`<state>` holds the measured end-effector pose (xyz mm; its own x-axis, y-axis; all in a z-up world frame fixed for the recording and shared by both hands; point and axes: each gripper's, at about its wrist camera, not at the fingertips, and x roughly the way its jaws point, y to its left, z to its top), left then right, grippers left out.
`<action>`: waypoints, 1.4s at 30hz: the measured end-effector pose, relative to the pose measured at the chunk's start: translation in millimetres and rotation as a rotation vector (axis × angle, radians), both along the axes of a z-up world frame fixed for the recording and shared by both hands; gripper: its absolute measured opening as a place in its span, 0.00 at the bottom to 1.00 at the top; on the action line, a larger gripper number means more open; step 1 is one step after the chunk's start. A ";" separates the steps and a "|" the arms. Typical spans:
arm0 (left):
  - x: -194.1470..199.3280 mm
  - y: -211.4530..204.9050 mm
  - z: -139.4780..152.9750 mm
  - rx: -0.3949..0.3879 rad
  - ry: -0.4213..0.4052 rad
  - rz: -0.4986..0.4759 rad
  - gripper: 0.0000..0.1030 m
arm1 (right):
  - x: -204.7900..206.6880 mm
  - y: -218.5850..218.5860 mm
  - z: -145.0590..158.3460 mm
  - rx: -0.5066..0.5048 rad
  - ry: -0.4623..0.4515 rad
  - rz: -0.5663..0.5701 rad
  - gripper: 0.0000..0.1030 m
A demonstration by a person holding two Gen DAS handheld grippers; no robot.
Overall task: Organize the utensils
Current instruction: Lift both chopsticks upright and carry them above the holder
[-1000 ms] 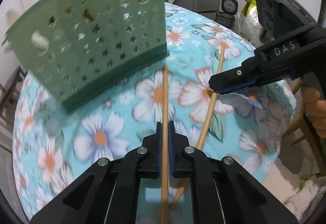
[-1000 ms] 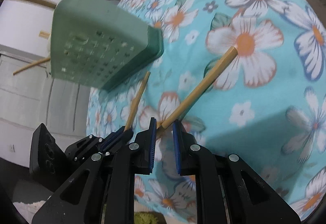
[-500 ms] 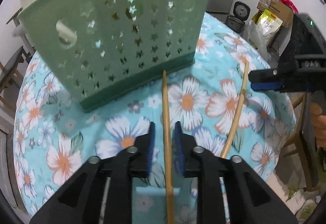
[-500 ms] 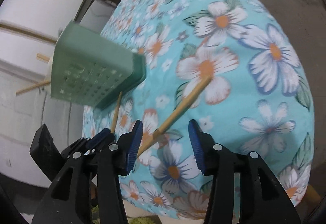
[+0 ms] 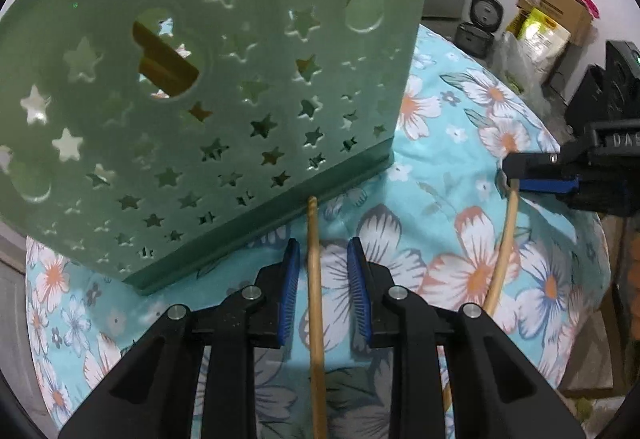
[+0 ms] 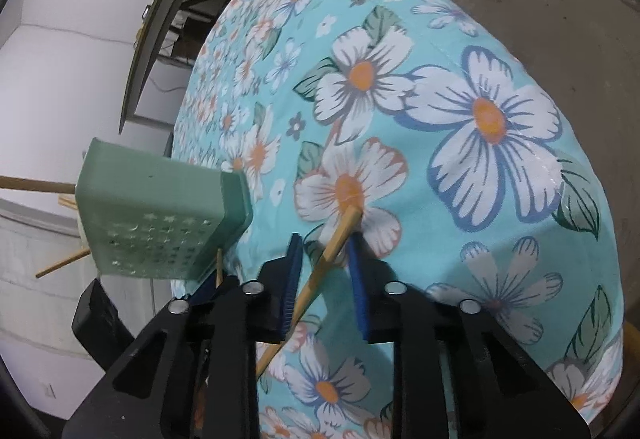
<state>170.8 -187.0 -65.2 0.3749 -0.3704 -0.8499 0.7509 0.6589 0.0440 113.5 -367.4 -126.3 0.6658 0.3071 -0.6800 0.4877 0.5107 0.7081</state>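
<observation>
On floral tablecloth [image 5: 448,175]: two chopsticks [image 5: 314,279], one green basket [image 5: 208,99].

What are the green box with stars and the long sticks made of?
The box looks like matte plastic: one even green, with neat star-shaped holes cut through its thin wall. The sticks look like bare wood or bamboo: pale tan, dull, unpainted. I can't tell which.

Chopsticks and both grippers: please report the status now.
Left gripper open, straddling one chopstick. Right gripper open around second chopstick. Both flat on tablecloth. Green holder directly ahead.
</observation>
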 end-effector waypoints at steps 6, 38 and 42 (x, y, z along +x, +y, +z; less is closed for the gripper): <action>-11.6 3.4 6.1 -0.018 -0.032 0.031 0.06 | -11.2 -1.6 -0.8 0.030 -0.038 -0.029 0.10; -30.1 94.1 190.0 -0.475 -0.124 0.055 0.05 | -39.6 52.8 131.2 -0.365 -0.320 0.095 0.04; -27.0 108.6 229.2 -0.568 -0.185 0.065 0.05 | -38.5 51.6 131.6 -0.363 -0.315 0.095 0.04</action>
